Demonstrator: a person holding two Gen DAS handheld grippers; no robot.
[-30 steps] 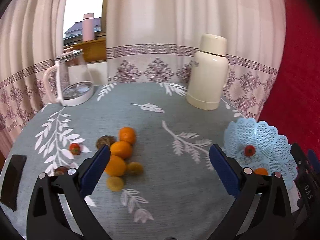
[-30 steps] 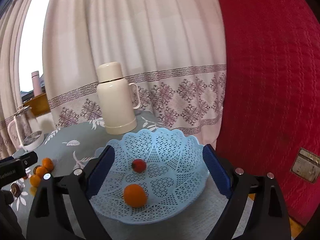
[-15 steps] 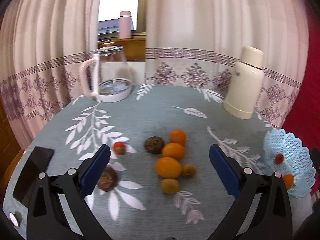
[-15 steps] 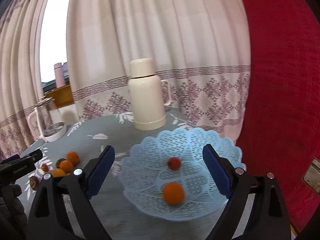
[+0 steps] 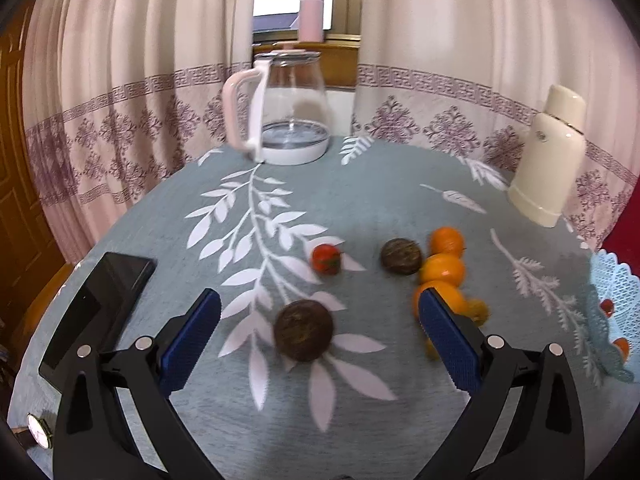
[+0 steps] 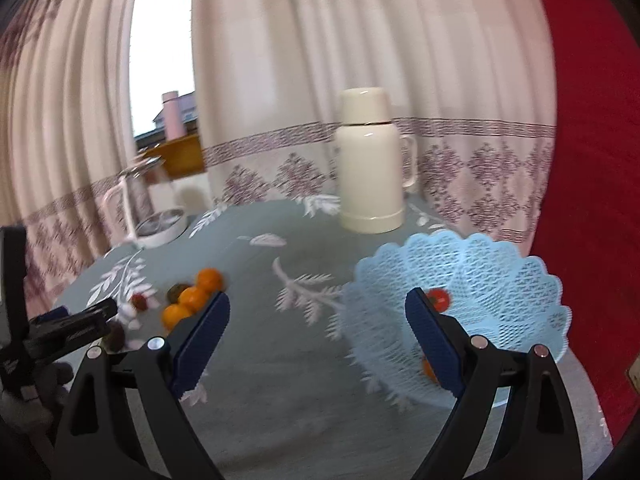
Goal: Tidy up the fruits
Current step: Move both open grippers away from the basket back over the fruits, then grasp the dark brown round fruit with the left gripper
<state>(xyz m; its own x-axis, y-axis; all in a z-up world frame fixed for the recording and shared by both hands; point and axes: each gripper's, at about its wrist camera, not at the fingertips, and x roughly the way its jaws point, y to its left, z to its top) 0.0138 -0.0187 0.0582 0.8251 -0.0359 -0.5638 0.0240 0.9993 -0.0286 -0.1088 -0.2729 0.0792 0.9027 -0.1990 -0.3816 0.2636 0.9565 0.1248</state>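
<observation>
My left gripper is open above the leaf-patterned tablecloth. A dark brown round fruit lies on the cloth between its blue fingers, untouched. Beyond are a red tomato, a second brown fruit and a row of oranges, the nearest partly behind the right finger. My right gripper is open and empty, just left of the light blue lattice basket. The basket holds a tomato and an orange half hidden by the finger.
A glass kettle stands at the table's far edge and a cream thermos at the far right. A black phone and a wristwatch lie near the left edge. Curtains hang behind; a red cloth fills the right.
Both views have swung left. The loose fruits slid right in the left wrist view and the brown fruit now sits between its fingers; the basket went to the right edge. Both grippers stayed open.
</observation>
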